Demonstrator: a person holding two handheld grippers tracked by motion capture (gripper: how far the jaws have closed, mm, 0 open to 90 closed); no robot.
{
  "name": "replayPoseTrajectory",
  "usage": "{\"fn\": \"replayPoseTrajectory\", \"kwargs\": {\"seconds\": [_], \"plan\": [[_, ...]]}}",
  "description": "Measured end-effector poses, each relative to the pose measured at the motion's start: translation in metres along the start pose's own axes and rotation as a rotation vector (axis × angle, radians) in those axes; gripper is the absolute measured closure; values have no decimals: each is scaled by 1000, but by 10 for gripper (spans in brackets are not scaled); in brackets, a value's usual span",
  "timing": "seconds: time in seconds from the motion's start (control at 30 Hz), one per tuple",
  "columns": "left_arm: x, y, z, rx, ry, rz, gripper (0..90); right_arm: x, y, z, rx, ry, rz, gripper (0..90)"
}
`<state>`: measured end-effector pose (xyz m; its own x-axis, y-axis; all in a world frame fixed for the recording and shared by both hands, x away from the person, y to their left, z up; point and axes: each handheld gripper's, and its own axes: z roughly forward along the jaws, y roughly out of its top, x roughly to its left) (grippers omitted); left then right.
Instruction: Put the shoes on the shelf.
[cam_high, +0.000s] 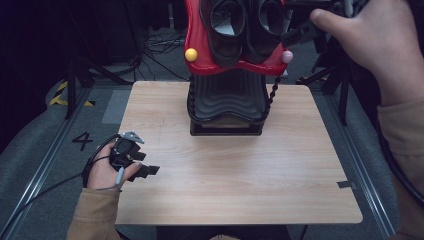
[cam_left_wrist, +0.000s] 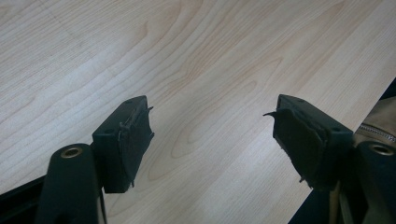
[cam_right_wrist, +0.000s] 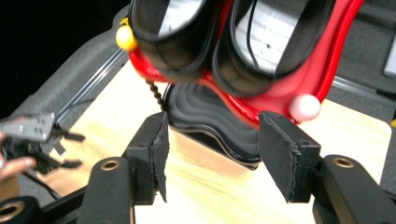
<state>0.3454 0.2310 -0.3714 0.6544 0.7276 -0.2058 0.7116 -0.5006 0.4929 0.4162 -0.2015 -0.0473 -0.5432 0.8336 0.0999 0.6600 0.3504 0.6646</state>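
Note:
A red curved holder (cam_high: 200, 40) carries a pair of black shoes (cam_high: 227, 30) at the far middle of the wooden table (cam_high: 225, 170). It stands on a black ribbed base (cam_high: 227, 100), with a yellow ball (cam_high: 191, 54) and a pink ball (cam_high: 287, 56) at its corners. My left gripper (cam_high: 147, 163) rests low at the table's left edge, open, with bare wood (cam_left_wrist: 210, 56) between its jaws. My right gripper (cam_high: 302, 30) is held high beside the holder's right side. It is open and empty (cam_right_wrist: 212, 149), and looks at the shoes (cam_right_wrist: 173, 42) and the base (cam_right_wrist: 201, 109).
Grey floor with metal rails lies around the table, with a painted number 4 (cam_high: 82, 141) at the left. Cables (cam_high: 160, 45) and black stand legs (cam_high: 72, 85) lie behind the table. A coiled black cord (cam_high: 272, 95) hangs by the base.

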Motion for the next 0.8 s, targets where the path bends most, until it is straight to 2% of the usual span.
{"fn": "replayPoseTrajectory", "kwargs": {"seconds": [0.13,0.2,0.27,0.3,0.4,0.5,0.63,0.8], "plan": [[1,1,0,2,1,-2,281,-11,-23,-6,-28,25,-30,431],[1,1,1,2,3,-4,281,-14,-34,-6,-24,38,-40,430],[2,0,1,7,9,-5,280,-14,-34,-6,-24,38,-40,430],[3,-1,0,3,11,-12,281,-22,-51,-4,-24,58,-52,434],[3,-2,-1,3,13,-11,281,-27,-59,-2,-25,62,-69,436],[1,-4,-3,-2,17,-11,281,-35,-75,5,-19,66,-116,428],[-2,-6,-3,-4,16,-11,281,-48,-93,14,-21,90,-139,429],[-5,-8,-4,-4,21,-14,281,-64,-117,33,2,89,-161,412]]}}
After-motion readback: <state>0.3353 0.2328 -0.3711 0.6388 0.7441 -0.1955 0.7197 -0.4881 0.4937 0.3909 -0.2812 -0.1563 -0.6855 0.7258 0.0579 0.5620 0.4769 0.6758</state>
